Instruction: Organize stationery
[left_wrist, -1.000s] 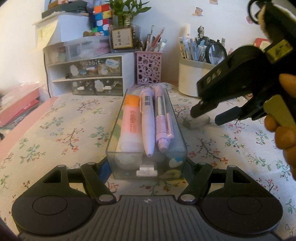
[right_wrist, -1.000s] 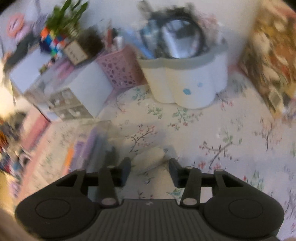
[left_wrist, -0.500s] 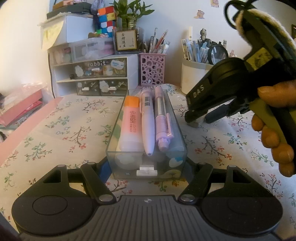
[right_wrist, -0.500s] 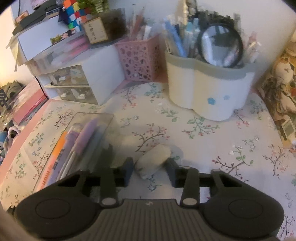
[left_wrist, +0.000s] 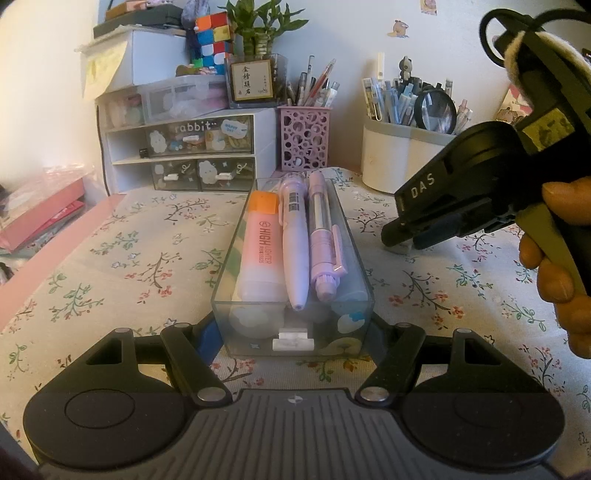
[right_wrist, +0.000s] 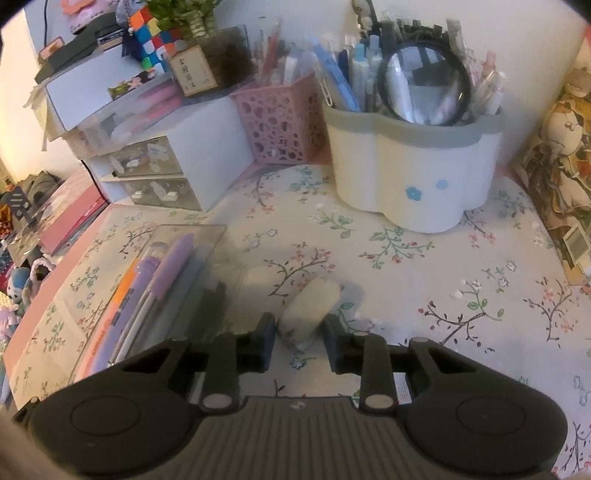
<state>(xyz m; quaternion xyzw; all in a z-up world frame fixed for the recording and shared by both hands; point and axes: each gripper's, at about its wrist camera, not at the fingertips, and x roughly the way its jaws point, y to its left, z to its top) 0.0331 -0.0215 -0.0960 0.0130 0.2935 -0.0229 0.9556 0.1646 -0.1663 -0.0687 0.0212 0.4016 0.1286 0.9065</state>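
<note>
A clear plastic drawer tray lies on the floral cloth and holds an orange highlighter, a white pen and a lilac pen. My left gripper is shut on the tray's near end. A white eraser lies on the cloth right of the tray. My right gripper is open, one finger on each side of the eraser's near end. The right gripper also shows in the left wrist view, low over the cloth.
At the back stand a white drawer unit, a pink perforated pen cup and a white holder with pens and a magnifier. Pink books lie at the left. A printed cushion is at the right.
My right gripper has moved down and forward onto the eraser, which now sits between its fingers. The left gripper and the tray have stayed still.
</note>
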